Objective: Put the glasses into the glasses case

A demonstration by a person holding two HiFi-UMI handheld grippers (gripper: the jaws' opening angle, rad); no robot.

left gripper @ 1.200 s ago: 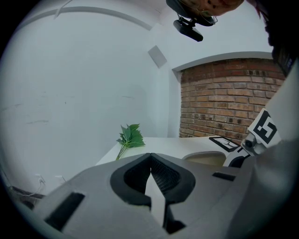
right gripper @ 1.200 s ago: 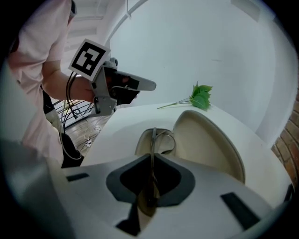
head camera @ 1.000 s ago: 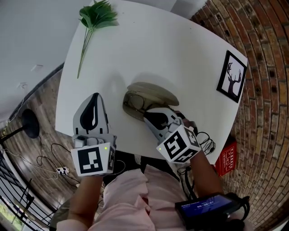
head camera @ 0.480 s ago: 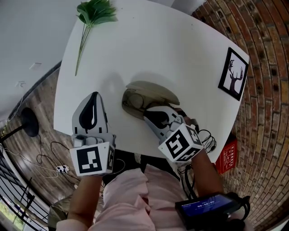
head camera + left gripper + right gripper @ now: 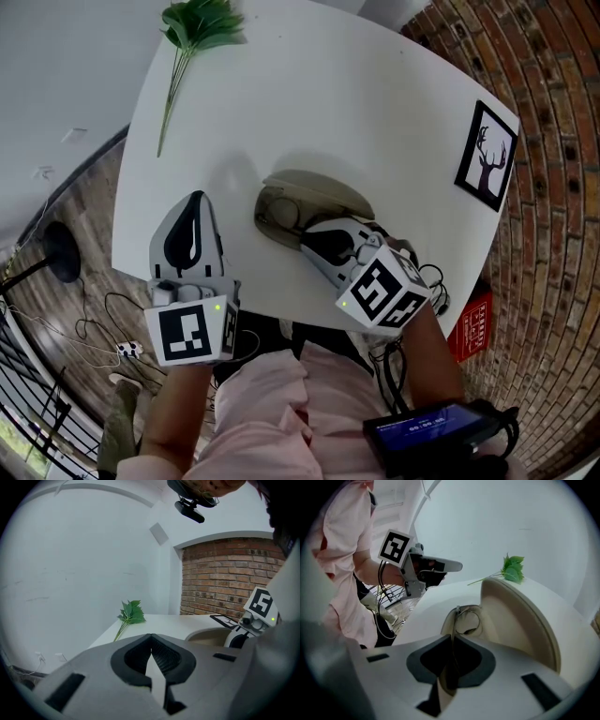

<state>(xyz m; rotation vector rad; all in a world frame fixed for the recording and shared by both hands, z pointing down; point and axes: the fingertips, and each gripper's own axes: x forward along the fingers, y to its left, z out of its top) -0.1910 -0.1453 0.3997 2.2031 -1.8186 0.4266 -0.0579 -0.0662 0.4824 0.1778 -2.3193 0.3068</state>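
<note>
White table (image 5: 375, 112), rounded corners. White wall (image 5: 70, 573) behind it, brick wall (image 5: 225, 578) to the right, wood floor (image 5: 84, 225) on the left. Open tan glasses case (image 5: 314, 194) mid-table, with the glasses (image 5: 466, 620) partly inside it. Right gripper (image 5: 452, 637) fingers clenched on their thin frame. Left gripper (image 5: 151, 637) is left of the case, fingers closed on nothing. Leaf sprig (image 5: 192, 33) at the far corner, deer picture (image 5: 486, 157) at the right edge.

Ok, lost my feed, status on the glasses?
Left gripper shut, empty, beside case. Right gripper shut on glasses, lens end inside open case. Nothing in the way.
</note>
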